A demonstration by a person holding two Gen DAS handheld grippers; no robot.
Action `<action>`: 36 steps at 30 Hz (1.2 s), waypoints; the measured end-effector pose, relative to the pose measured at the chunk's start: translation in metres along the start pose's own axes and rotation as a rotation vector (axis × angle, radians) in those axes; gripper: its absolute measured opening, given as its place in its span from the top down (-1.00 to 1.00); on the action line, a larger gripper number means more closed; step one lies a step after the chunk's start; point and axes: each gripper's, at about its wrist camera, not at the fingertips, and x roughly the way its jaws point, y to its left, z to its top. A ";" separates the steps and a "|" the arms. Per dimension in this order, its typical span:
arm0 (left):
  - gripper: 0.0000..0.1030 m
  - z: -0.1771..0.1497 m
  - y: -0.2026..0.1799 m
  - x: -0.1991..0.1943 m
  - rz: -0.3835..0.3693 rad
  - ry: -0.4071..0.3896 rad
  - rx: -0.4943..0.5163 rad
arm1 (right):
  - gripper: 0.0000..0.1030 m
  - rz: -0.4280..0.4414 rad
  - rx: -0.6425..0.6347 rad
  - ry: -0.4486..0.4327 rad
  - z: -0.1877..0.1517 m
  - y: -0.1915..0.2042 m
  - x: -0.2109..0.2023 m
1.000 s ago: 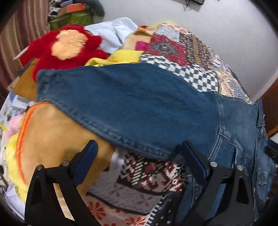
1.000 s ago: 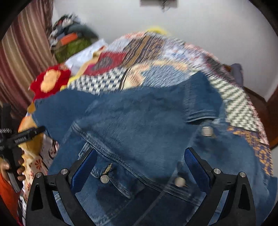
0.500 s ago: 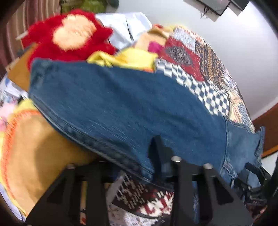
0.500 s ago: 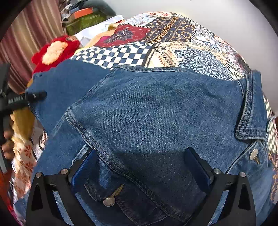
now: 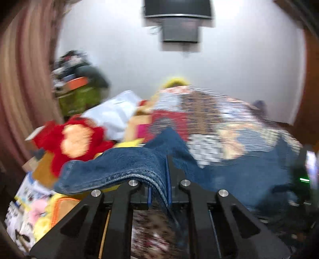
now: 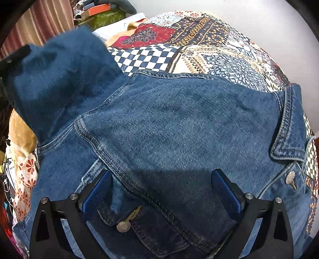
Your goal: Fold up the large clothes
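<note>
A blue denim jacket [image 6: 179, 119] lies spread on a patchwork quilt [image 6: 209, 39], collar at the right. My right gripper [image 6: 159, 191] is open and hovers just over the jacket's chest pocket [image 6: 139, 219], touching nothing. My left gripper [image 5: 158, 191] is shut on the jacket's sleeve [image 5: 123, 167] and holds it lifted off the bed. The raised sleeve also shows in the right wrist view [image 6: 59, 79] at the upper left. The left wrist view is blurred by motion.
A red plush toy [image 5: 77, 137], white cloth [image 5: 113, 113] and yellow items sit at the bed's left side. A green box [image 6: 105, 18] and clutter stand by the striped curtain [image 5: 22, 79]. A dark screen [image 5: 177, 20] hangs on the white wall.
My left gripper has shut on the sleeve edge and lifted it up off the bed. The right gripper has stayed open and settled low over the jacket front.
</note>
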 end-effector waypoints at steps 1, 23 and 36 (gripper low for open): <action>0.80 -0.001 -0.008 -0.004 -0.057 0.014 0.009 | -0.94 0.005 0.005 0.003 -0.001 -0.002 -0.002; -0.23 -0.061 -0.031 0.024 -0.329 0.460 0.017 | -0.94 -0.057 0.098 -0.056 -0.035 -0.057 -0.055; -0.43 -0.052 0.098 0.044 -0.238 0.425 -0.334 | -0.94 -0.017 0.065 -0.069 -0.022 -0.034 -0.051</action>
